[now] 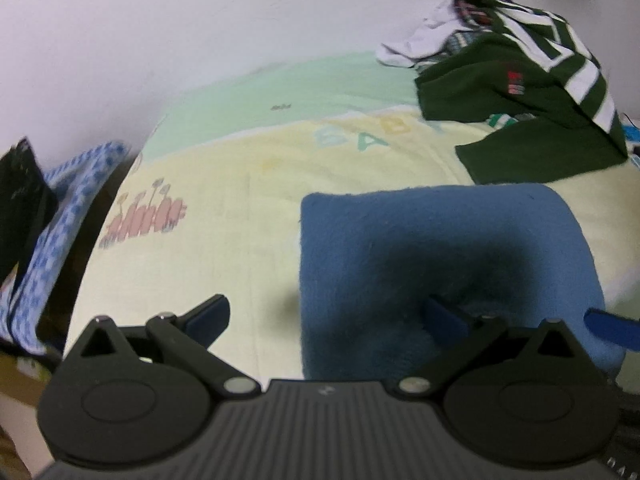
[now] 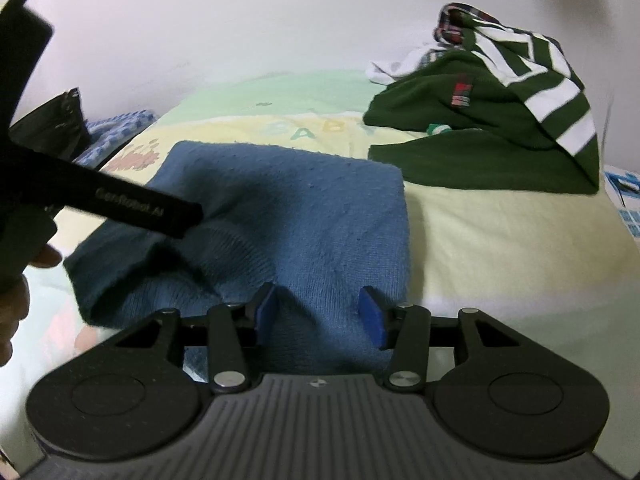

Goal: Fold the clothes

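One blue sweater lies folded on the yellow-and-green bedsheet, approx. mid-bed, nearest the cameras. Two grippers in view. Left gripper has its fingers spread as wide as they go, one finger over bare sheet, the other over the sweater's left part; nothing pinched. Right gripper sits w/ fingers about half apart over the sweater's near edge, blue pads either side of the knit, no clear squeeze on it. One pile of unfolded clothes at the far right: one dark green top, one green-and-white striped piece, one white item, plus a plaid bit. One hand shows at the left edge.
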Demonstrator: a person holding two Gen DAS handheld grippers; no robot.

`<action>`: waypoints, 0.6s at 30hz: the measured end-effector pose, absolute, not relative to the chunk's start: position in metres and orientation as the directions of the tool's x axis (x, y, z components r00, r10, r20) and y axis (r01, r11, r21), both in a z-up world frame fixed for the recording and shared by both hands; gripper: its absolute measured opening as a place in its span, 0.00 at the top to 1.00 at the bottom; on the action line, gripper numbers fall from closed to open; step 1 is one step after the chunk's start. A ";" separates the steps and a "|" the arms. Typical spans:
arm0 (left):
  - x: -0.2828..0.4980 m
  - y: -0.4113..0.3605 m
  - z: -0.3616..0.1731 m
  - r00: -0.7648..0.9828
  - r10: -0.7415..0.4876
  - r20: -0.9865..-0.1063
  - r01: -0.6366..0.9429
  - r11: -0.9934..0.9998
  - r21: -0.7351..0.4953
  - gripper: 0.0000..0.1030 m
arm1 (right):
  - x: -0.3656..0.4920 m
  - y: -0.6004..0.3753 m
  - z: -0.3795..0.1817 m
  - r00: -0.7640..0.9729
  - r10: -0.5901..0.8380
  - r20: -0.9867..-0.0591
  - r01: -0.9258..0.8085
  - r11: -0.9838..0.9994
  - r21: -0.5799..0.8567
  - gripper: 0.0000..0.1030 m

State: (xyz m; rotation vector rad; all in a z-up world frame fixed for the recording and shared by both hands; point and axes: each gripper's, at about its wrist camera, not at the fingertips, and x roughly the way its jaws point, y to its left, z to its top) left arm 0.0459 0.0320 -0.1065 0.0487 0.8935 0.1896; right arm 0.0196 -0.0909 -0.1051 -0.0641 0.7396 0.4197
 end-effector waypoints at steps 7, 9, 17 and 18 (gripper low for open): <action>0.042 0.026 -0.106 0.595 0.235 -0.768 -0.212 0.968 0.132 0.01 | 0.019 -0.099 -0.106 0.639 0.395 -0.660 -0.448 0.888 0.098 0.52; 0.039 0.025 -0.106 0.595 0.244 -0.766 -0.225 0.965 0.132 0.01 | 0.018 -0.101 -0.107 0.636 0.404 -0.657 -0.463 0.882 0.094 0.52; 0.028 0.029 -0.103 0.598 0.246 -0.763 -0.251 0.961 0.112 0.01 | 0.022 -0.104 -0.099 0.603 0.411 -0.684 -0.484 0.870 0.096 0.51; 0.028 0.030 -0.103 0.600 0.242 -0.763 -0.248 0.962 0.111 0.01 | 0.025 -0.105 -0.096 0.593 0.412 -0.692 -0.473 0.873 0.114 0.51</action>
